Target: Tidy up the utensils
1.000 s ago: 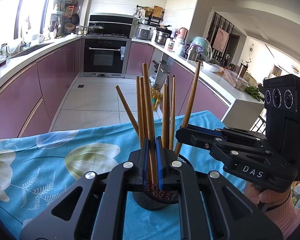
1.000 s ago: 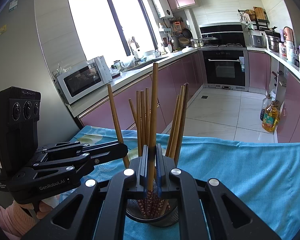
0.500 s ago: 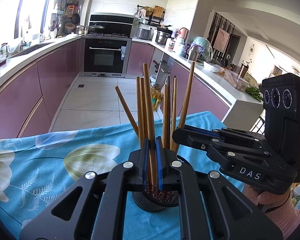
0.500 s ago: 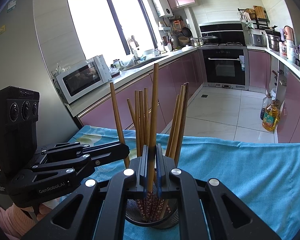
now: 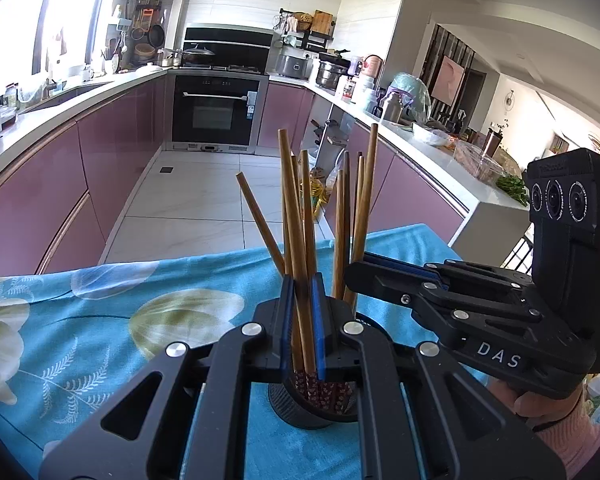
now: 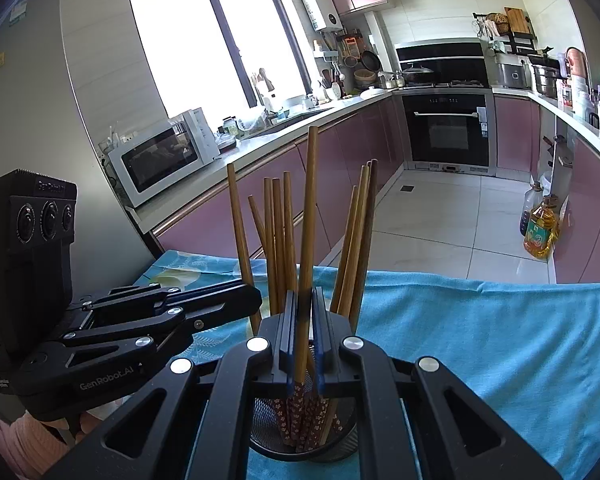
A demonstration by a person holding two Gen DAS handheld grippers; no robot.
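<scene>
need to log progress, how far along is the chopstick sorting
Mostly done by the look of it: a bunch of chopsticks already stands in the black mesh holder. In hand: the left gripper and right gripper each clamp one chopstick over the holder. Left: release both. No loose utensils show on the blue cloth.

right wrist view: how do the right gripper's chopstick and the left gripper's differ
The chopstick in the right gripper stands near upright and tops the bundle; the chopstick in the left gripper leans left at the bundle's edge and ends lower. Both are brown, clamped, standing in the mesh holder.
</scene>
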